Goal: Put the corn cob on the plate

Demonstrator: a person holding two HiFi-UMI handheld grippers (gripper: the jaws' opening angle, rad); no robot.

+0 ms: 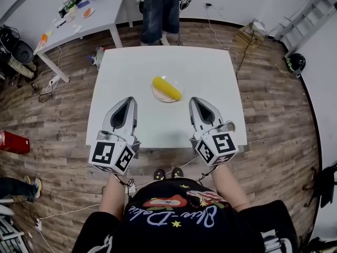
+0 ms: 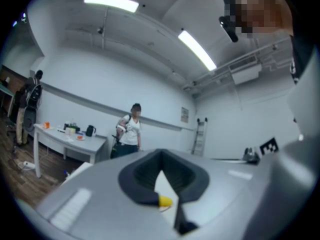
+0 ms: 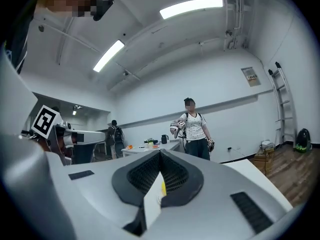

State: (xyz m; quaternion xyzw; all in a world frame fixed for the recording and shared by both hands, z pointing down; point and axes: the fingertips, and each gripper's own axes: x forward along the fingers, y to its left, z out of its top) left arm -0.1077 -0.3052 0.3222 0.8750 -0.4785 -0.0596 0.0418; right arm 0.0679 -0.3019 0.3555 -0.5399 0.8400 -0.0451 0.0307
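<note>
The yellow corn cob lies on a small pale plate in the middle of the white table. My left gripper hovers over the table's near left part, short of the plate, with its jaws shut and nothing in them. My right gripper hangs at the near right, also shut and empty, its tip just right of the plate. In the left gripper view a bit of the corn cob shows through the gap behind the jaws. The right gripper view shows a sliver of the corn cob the same way.
A person stands at the table's far side holding grippers. Behind to the left is a second table with a kettle and small items. A ladder leans at the far right. Cables run across the wooden floor.
</note>
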